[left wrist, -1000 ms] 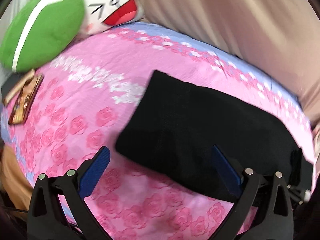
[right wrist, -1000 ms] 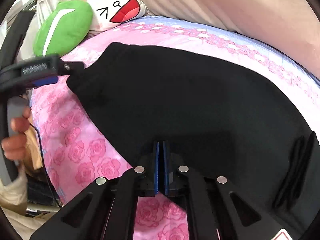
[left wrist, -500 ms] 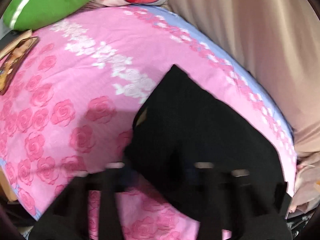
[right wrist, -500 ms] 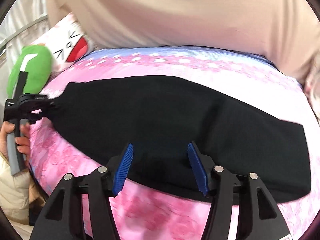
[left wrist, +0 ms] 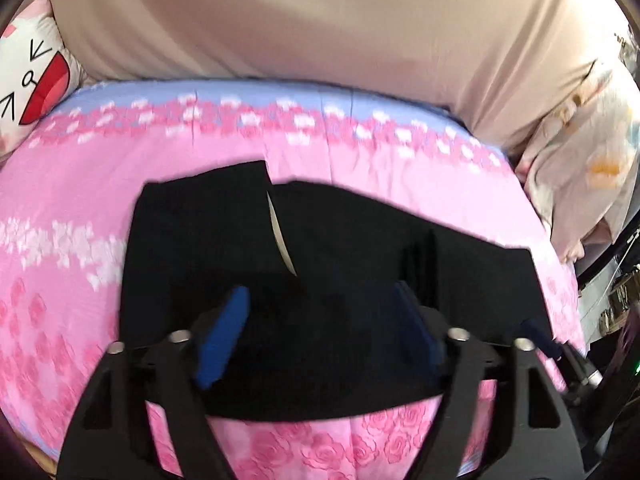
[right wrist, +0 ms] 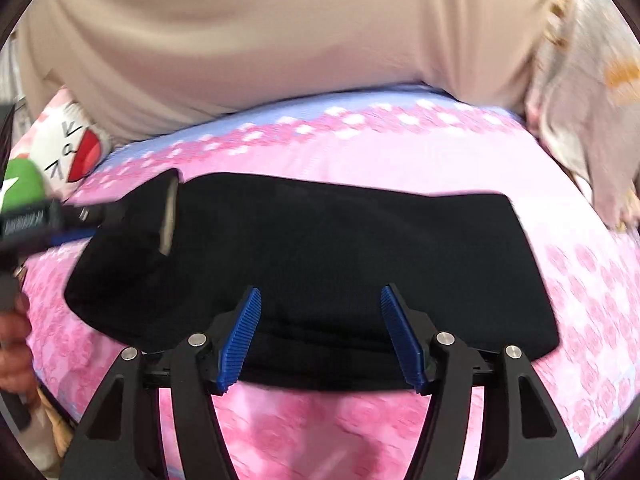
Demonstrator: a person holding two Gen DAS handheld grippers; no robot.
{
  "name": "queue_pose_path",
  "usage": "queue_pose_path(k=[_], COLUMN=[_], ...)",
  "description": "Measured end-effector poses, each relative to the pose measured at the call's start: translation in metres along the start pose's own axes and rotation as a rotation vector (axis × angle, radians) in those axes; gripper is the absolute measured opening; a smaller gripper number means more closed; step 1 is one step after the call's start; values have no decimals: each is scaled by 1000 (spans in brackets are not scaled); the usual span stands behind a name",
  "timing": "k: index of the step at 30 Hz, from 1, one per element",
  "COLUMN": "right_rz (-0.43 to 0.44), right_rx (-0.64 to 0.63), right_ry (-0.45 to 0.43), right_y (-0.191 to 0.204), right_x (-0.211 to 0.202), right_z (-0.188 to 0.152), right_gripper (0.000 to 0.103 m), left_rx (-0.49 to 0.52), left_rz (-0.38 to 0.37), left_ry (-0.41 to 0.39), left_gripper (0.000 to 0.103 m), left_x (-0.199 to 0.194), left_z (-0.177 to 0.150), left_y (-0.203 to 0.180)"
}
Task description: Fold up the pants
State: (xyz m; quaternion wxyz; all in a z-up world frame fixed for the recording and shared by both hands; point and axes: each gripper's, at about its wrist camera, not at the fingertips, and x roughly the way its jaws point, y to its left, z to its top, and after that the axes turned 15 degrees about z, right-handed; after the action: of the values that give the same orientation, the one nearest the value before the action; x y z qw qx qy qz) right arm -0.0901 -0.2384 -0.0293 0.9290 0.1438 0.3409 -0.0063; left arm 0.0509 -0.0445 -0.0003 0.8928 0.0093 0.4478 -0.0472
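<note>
- While the left gripper (left wrist: 320, 328) hangs over the near half of the black fabric pants (left wrist: 224, 240), its blue-padded jaws are spreading apart, with dark cloth lying below and between them but nothing pinched; half a second ago they were nearly closed, so a hold has just been let go.
- In this left wrist view the pants lie on the pink rose-printed bed sheet (left wrist: 72, 184), now with one end lapped over the rest: a folded flap sits ahead and to the left of the jaws, and its edge shows a pale sliver of lining (left wrist: 280, 236) just ahead of the gap. A second ago the garment lay as one long strip, so the fold looks freshly laid.
- Beyond the jaws stands a beige curtain-like drape (left wrist: 320, 32); far to the left is a white cartoon-face cushion (left wrist: 28, 80).
- From the right wrist view, the right gripper (right wrist: 320, 336) has its jaws apart and widening, empty, above the near edge of the pants; a second ago they were pressed together.
- Ahead and left of those jaws the flap's pale edge shows again, with the left gripper's black body just beside it, blurred. A green plush cushion (right wrist: 20, 188) lies further left.
- The person's hand (right wrist: 16, 340) is at the far left edge.
- Judged from this, one fold is down and both holds released; the bundle is still wide, so another fold probably remains, starting with a fresh grasp on an end.
</note>
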Motion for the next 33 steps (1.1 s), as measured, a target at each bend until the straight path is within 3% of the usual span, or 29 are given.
queue_pose_path(k=[1, 3, 6, 8, 11, 14, 18, 21, 24, 25, 27, 30, 33], right_rz=[-4, 4, 92, 153, 274, 365, 425, 486, 556, 545, 459, 488, 534], right_rx=[7, 24, 31, 9, -51, -64, -65, 42, 140, 134, 55, 7, -29], right_ry=[0, -3, -5, 1, 29, 88, 172, 268, 330, 335, 315, 279, 172], right_y=[-4, -11, -8, 6, 42, 72, 104, 109, 113, 116, 133, 148, 152], right_x=[-3, -7, -5, 3, 27, 55, 102, 140, 163, 166, 165, 151, 107], right_z=[-2, -2, 7, 16, 32, 42, 53, 55, 48, 45, 41, 41, 59], right_gripper=[61, 62, 62, 63, 68, 68, 69, 72, 72, 69, 45, 17, 14], left_rx=[-11, -51, -146, -194, -241, -279, -303, -278, -263, -260, -255, -257, -255], left_rz=[-11, -10, -28, 7, 122, 227, 263, 299, 276, 272, 273, 267, 246], left_ry=[12, 22, 14, -11, -50, -67, -65, -69, -54, -50, -38, -11, -8], left_gripper=[91, 93, 95, 98, 98, 98, 98, 98, 98, 98, 98, 98, 98], left_x=[-2, -10, -26, -38, -48, -49, -47, -45, -43, -40, -35, -30, -32], left_z=[-6, -13, -14, -13, -13, -15, -23, -27, -33, -35, -37, -38, -36], left_y=[5, 23, 56, 80, 113, 140, 160, 164, 169, 169, 171, 171, 167])
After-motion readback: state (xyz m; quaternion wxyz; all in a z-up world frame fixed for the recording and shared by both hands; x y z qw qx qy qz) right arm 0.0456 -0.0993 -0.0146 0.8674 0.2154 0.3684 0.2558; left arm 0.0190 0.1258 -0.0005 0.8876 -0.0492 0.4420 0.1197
